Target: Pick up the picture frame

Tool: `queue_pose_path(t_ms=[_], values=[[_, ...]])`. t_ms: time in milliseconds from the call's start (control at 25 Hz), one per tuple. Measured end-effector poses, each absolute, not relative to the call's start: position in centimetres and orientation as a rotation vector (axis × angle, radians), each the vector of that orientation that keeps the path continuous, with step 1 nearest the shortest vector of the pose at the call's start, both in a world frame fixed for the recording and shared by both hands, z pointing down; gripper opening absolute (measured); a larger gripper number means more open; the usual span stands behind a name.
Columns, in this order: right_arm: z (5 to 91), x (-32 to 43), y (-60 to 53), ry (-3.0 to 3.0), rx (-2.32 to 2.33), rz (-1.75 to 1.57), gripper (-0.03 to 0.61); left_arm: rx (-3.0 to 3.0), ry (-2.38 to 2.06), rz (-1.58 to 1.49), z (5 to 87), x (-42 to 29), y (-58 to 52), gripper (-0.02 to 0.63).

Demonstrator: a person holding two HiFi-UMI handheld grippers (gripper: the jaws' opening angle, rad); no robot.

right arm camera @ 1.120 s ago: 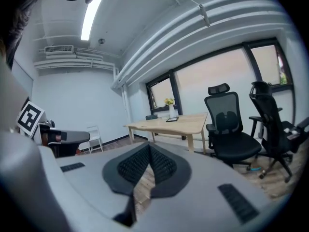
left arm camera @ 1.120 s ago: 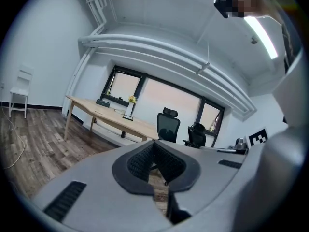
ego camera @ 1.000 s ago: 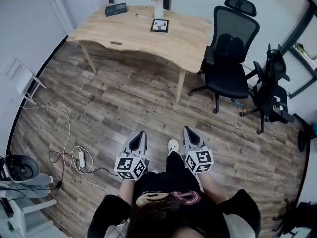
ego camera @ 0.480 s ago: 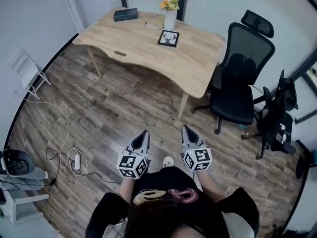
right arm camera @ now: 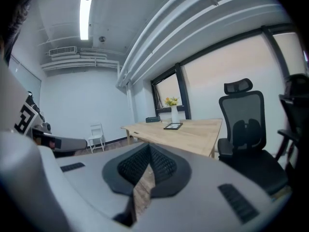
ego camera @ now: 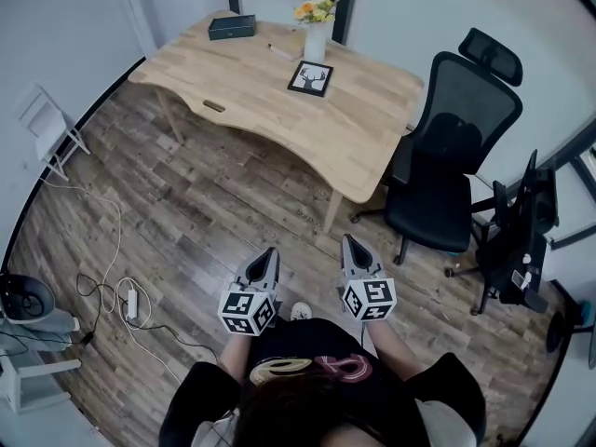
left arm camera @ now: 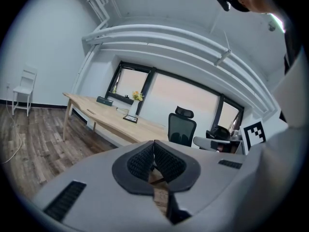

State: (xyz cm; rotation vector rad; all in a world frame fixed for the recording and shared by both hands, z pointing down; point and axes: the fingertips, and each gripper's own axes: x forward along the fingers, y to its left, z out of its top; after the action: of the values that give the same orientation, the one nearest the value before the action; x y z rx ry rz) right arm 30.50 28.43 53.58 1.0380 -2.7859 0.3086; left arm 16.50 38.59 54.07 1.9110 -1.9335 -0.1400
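Note:
The picture frame (ego camera: 310,78), black-edged with a deer print, lies flat on the far part of the wooden desk (ego camera: 279,101); it shows small in the left gripper view (left arm camera: 130,119) and the right gripper view (right arm camera: 173,126). My left gripper (ego camera: 267,258) and right gripper (ego camera: 349,249) are held side by side over the floor, well short of the desk. Both point toward it, shut, with nothing between their jaws.
A white vase with flowers (ego camera: 317,33) stands just behind the frame, a dark box (ego camera: 232,28) at the desk's far left. A black office chair (ego camera: 445,170) stands right of the desk, another chair (ego camera: 517,240) further right. Cables and a power strip (ego camera: 130,301) lie on the floor at left.
The desk and frame have come nearer in the head view as I walk toward them. Both grippers keep their pose, shut and side by side.

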Motion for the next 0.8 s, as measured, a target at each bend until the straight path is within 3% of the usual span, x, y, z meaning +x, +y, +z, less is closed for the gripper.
queue_pose_path(t_ms=[800], values=[[54.8,27.4,23.9,-2.729,1.116,0.358,0.011,1.963,-1.836,-0.146,55.1,13.4,31.2,0.018]])
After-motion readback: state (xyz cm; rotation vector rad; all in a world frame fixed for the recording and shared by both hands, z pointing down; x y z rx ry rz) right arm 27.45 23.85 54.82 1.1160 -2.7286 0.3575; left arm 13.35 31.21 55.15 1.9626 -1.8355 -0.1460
